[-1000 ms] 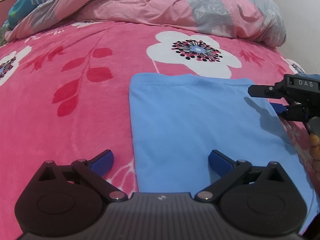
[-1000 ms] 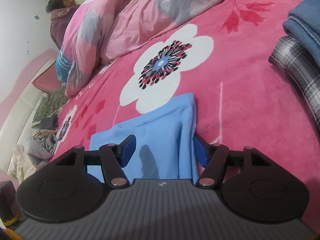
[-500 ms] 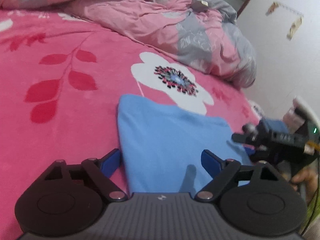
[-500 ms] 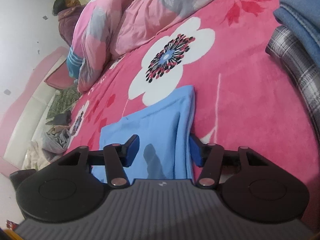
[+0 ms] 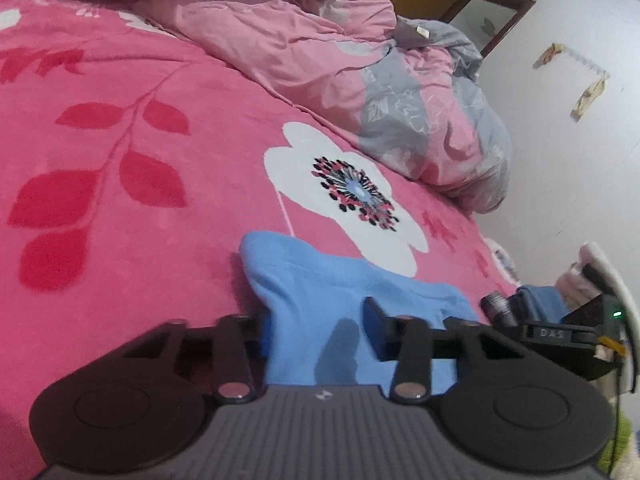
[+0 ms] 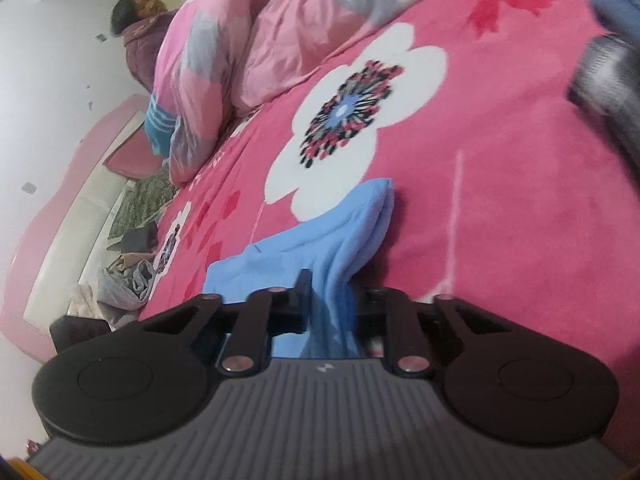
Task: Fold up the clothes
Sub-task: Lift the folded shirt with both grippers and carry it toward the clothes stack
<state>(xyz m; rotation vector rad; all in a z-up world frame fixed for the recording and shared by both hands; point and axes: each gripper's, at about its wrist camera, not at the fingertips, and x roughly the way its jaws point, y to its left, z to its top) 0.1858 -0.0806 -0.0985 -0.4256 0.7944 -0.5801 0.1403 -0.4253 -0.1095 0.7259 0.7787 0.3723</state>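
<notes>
A home bedroom. A bed covered by a pink floral blanket [image 5: 160,128] fills the view, a rumpled pink-and-grey duvet [image 5: 360,80] heaped at twelve o'clock, a padded pink headboard [image 6: 80,184] at nine o'clock, white walls behind.

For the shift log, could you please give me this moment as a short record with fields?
surface: pink floral blanket
garment: light blue cloth, part lifted off the bed
left gripper: shut on the cloth's near edge
right gripper: shut on bunched cloth
nearby: rumpled pink and grey duvet
bystander: person by the far wall
</notes>
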